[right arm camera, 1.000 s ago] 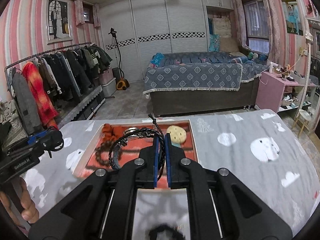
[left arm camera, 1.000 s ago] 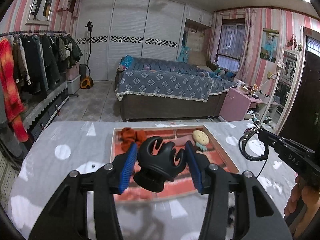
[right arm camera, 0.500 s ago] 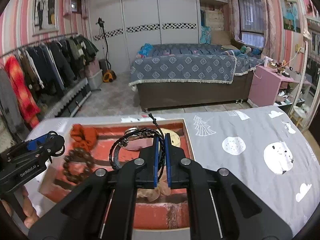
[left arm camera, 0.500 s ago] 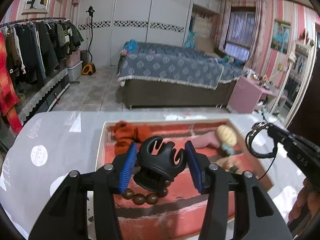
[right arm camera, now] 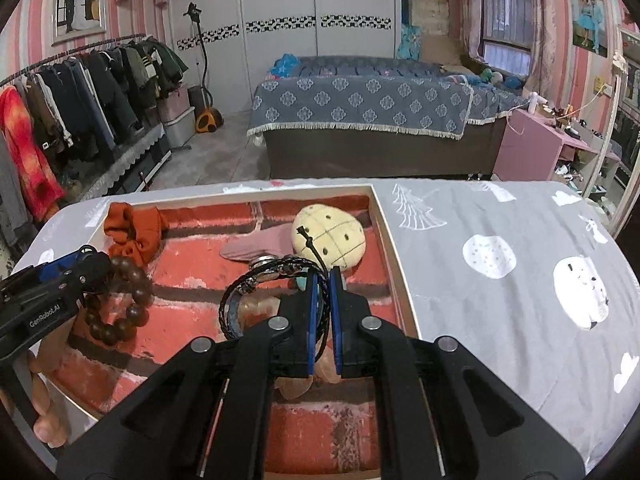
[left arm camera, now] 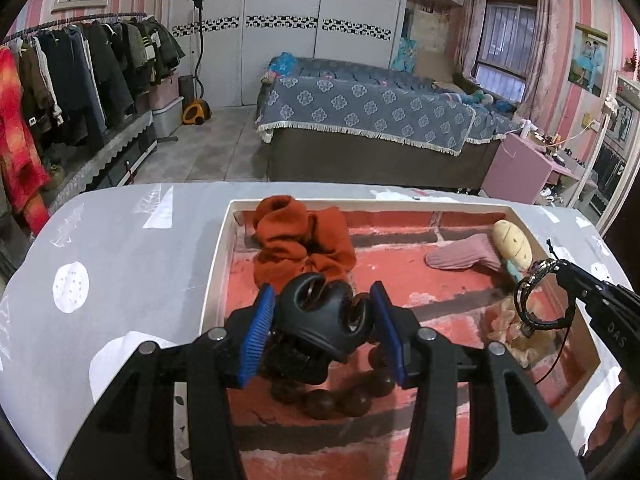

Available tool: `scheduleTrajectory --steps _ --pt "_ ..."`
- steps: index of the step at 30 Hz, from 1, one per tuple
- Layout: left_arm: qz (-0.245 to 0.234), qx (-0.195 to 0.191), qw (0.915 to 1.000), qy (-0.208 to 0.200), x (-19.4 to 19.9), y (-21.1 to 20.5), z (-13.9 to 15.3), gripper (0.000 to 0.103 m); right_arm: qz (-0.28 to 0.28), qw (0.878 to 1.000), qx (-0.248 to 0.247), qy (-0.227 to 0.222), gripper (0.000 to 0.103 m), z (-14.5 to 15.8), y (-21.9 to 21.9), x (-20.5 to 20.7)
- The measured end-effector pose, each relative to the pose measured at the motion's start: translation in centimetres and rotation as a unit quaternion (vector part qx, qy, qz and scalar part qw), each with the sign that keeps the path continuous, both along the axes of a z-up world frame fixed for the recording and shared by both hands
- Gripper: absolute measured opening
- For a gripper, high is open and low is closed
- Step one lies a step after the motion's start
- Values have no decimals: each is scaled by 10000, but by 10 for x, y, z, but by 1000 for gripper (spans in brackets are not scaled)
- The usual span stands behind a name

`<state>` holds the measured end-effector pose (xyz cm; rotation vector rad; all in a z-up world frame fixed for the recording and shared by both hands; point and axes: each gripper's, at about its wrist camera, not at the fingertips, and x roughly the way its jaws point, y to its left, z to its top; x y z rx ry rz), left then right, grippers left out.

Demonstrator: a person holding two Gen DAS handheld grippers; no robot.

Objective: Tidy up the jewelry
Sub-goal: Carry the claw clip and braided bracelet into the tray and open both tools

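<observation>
Brick-red printed lining covers the floor of the white-walled tray point(left arm camera: 216, 264), which sits on a grey cloth point(right arm camera: 500, 320) patterned with white shapes. Over the tray's near part, the left gripper point(left arm camera: 322, 322) has its blue pads pressed on either side of a black claw hair clip point(left arm camera: 320, 320), holding it above the lining. Directly under the clip lies a dark wooden bead bracelet point(left arm camera: 336, 398); in the right wrist view the same beads point(right arm camera: 120, 304) curve along the tray's left side, just beside the left gripper's tip. The right gripper point(right arm camera: 324, 316) is closed tight on a black braided bracelet point(right arm camera: 256, 284) with a metal piece at its top, the loop hanging out to the left of the pads above the tray's right half. An orange scrunchie point(left arm camera: 300, 240) rests in the tray's far left corner. Toward the far right corner, a pink knitted piece point(left arm camera: 464, 256) lies touching a cream plush cookie point(right arm camera: 330, 236). A pale peach scrunchie point(left arm camera: 516, 328) sits on the lining under the hanging bracelet.
</observation>
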<state>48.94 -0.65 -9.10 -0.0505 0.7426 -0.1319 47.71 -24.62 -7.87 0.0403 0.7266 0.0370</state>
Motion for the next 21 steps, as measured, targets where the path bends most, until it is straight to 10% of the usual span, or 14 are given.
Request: scheduleTrajectory --steps 21 --pt "-67 229 9995 221 3 -5 -17 50 57 9990 67 443 7 -25 -1 13"
